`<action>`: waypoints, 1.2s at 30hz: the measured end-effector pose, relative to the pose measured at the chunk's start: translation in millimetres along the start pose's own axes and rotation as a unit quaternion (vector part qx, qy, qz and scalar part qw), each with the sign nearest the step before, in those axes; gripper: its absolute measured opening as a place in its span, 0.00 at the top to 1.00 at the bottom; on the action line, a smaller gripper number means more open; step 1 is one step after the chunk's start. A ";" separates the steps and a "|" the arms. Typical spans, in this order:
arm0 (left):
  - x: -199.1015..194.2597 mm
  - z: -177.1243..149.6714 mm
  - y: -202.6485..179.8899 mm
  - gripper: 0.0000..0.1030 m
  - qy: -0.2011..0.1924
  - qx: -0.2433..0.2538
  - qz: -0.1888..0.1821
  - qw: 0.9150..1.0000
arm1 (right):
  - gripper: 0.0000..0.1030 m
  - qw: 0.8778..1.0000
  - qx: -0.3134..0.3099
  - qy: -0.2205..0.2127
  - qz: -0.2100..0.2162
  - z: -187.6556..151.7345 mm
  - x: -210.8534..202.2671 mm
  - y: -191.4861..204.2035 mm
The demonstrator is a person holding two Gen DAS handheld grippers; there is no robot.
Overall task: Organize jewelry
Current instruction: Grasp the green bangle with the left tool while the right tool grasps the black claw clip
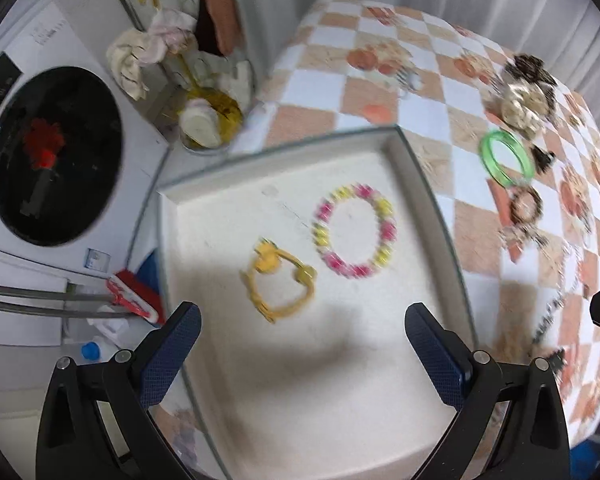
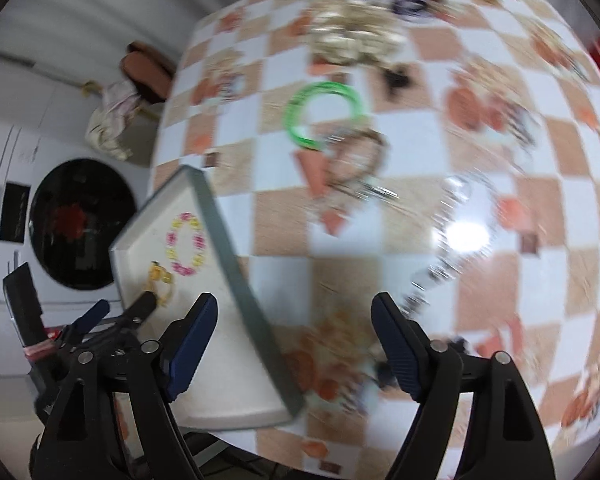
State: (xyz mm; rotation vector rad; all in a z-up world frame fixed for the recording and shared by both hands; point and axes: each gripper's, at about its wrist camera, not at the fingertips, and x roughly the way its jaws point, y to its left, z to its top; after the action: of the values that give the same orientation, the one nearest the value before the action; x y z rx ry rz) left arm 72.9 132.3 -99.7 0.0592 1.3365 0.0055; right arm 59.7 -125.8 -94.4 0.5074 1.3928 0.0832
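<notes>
- My left gripper hangs over the near part of the tray with its fingers spread wide and nothing between them.
- My right gripper is also spread wide and empty, above the checkered tablecloth just beside the tray's long edge.
- Just beyond my left fingers, a yellow bracelet lies flat on the tray's pale floor.
- Close beside it, a little farther in, lies a pink-and-yellow beaded bracelet, also inside the tray; the two look barely apart.
- Outside the tray on the cloth, a green bangle lies next to a brownish ring, which is too blurred to make out properly.
- Farthest off sits a pile of jewelry, pale and dark pieces heaped together.
- Off the table to the left stands a washing machine.
</notes>
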 end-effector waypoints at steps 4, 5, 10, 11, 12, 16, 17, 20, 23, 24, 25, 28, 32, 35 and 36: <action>-8.6 -9.5 -17.5 0.00 0.003 0.023 -0.011 1.000 | 0.00 0.999 0.037 -0.011 -0.002 -12.2 -15.6 -29.6; -11.2 -11.7 -22.7 0.00 0.003 0.031 -0.014 0.999 | 0.00 0.999 0.044 -0.016 -0.002 -14.9 -19.6 -35.7; -25.1 -9.7 -43.7 0.00 -0.011 0.053 -0.029 0.998 | 0.00 0.997 0.071 -0.037 -0.004 -22.6 -33.2 -55.5; -27.3 -8.7 -46.7 0.00 -0.013 0.054 -0.032 0.998 | 0.00 0.996 0.074 -0.041 -0.005 -24.3 -36.6 -58.7; -29.5 -5.7 -50.7 0.00 -0.016 0.053 -0.036 0.998 | 0.00 0.996 0.076 -0.046 -0.007 -24.4 -38.9 -61.0; -29.4 3.1 -66.1 0.00 -0.014 0.052 -0.048 0.997 | 0.00 0.995 0.075 -0.067 -0.007 -22.9 -47.2 -69.8; -28.4 6.1 -71.3 0.00 -0.014 0.054 -0.047 0.997 | 0.00 0.994 0.075 -0.074 -0.004 -21.7 -48.9 -72.5; -26.9 15.4 -85.9 0.00 -0.019 0.058 -0.039 0.997 | 0.00 0.996 0.063 -0.064 -0.013 -10.8 -46.0 -82.0; -22.8 28.5 -98.8 0.00 -0.020 0.054 -0.033 0.998 | 0.00 0.997 0.054 -0.045 -0.029 4.7 -39.4 -92.8; -20.8 33.5 -103.1 0.00 -0.021 0.052 -0.028 0.998 | 0.00 0.997 0.053 -0.042 -0.026 10.3 -38.0 -96.5; -17.7 40.1 -108.4 0.00 -0.022 0.049 -0.022 0.998 | 0.00 0.998 0.051 -0.042 -0.023 15.7 -37.3 -99.5; -9.9 53.4 -118.0 0.00 -0.023 0.038 -0.021 0.999 | 0.00 0.998 0.034 -0.046 -0.029 35.3 -34.7 -105.8; 5.8 75.4 -131.8 0.00 -0.024 0.026 -0.023 0.999 | 0.00 0.998 0.013 -0.047 -0.033 63.8 -25.9 -110.9; 17.4 88.6 -141.6 0.00 -0.031 0.024 -0.022 0.999 | 0.00 0.999 -0.003 -0.046 -0.028 84.6 -17.6 -108.2; 21.8 92.5 -144.3 0.00 -0.031 0.022 -0.022 0.999 | 0.00 0.998 -0.011 -0.046 -0.029 92.3 -13.6 -105.4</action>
State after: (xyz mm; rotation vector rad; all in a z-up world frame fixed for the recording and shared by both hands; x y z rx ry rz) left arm 163.5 -14.7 -106.2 0.0669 1.2763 -0.0625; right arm 120.0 -251.3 -114.7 0.4465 1.3138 0.0267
